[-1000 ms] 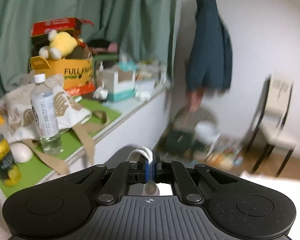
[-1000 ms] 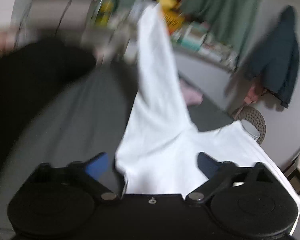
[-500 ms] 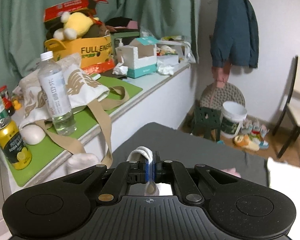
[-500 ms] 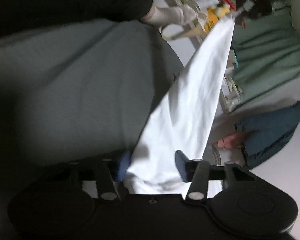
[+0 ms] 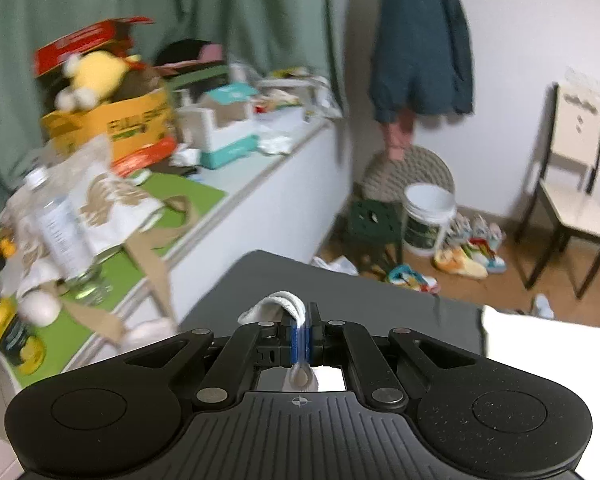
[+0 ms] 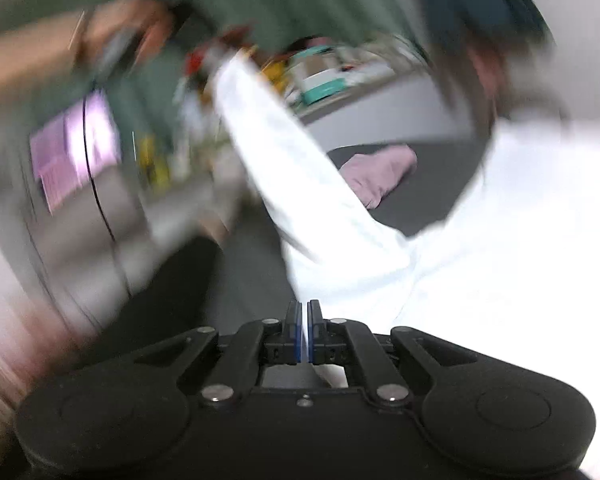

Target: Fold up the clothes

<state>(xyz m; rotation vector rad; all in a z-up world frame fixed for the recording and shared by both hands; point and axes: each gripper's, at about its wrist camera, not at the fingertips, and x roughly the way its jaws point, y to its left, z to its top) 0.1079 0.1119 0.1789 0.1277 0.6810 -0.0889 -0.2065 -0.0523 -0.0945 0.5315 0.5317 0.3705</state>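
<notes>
White garment [image 6: 480, 248] – stretched lengthwise up-left | left gripper [image 5: 300, 330] pinching its edge | right gripper [image 6: 304, 320] clamped on it

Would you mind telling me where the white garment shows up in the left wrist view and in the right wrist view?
Left wrist view: the white garment shows as a small bunched fold pinched in the left tongs at bottom centre, with more white cloth at the lower right edge.
Right wrist view: it fills the right half and stretches up to the upper middle, its edge in the right tongs.
Shared landmark: the teal box on the counter.
</notes>
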